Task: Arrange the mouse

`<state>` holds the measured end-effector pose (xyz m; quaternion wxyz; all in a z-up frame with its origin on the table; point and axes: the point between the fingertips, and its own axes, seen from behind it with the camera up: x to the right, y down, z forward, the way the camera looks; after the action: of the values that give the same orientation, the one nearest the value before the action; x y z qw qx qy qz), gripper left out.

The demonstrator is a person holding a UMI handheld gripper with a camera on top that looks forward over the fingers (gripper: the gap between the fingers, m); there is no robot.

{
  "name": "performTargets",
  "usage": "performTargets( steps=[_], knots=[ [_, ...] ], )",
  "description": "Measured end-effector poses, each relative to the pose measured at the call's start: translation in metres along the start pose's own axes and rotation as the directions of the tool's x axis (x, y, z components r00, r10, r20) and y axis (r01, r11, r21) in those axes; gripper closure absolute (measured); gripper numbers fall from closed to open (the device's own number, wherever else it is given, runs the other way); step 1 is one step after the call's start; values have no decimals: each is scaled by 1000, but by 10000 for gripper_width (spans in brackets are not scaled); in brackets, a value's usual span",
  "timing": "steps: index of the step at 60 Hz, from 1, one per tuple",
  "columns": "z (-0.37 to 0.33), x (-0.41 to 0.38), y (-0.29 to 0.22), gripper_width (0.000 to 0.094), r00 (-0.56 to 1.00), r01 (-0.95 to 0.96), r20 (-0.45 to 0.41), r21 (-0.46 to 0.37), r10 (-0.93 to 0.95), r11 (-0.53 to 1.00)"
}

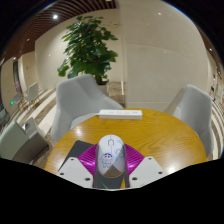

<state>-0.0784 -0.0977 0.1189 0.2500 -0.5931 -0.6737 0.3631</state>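
The surface (150,128) is a round wooden top filling the lower middle of the frame, with a flat white box (121,114) lying at its far edge. Two grey chairs (78,98) stand behind it, left and right, and a leafy plant (88,45) rises at upper centre against a pale wall. At bottom centre the hand-held gripper (110,163) is clamped on a white mouse (110,153), magenta pads (88,158) pressing both sides. The mouse's underside is hidden, and a dark mat (66,155) at lower left is partly cut off.

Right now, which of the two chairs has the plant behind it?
The left chair: the plant rises behind it. The right chair has only wall behind.
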Motion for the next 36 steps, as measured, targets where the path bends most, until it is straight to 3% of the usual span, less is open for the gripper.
performTargets(
  steps=[11,18,23,30,36],
  knots=[
    [58,-68,84,571,995,90,54,-113,-84,989],
    [83,-74,101,507,992,122,55,-159,-115,980],
    [82,-72,112,419,991,136,34,-169,-133,976],
    [68,-63,106,87,990,142,28,-166,-139,976],
    [29,-51,94,71,990,139,27,-137,-136,981]
  ],
)
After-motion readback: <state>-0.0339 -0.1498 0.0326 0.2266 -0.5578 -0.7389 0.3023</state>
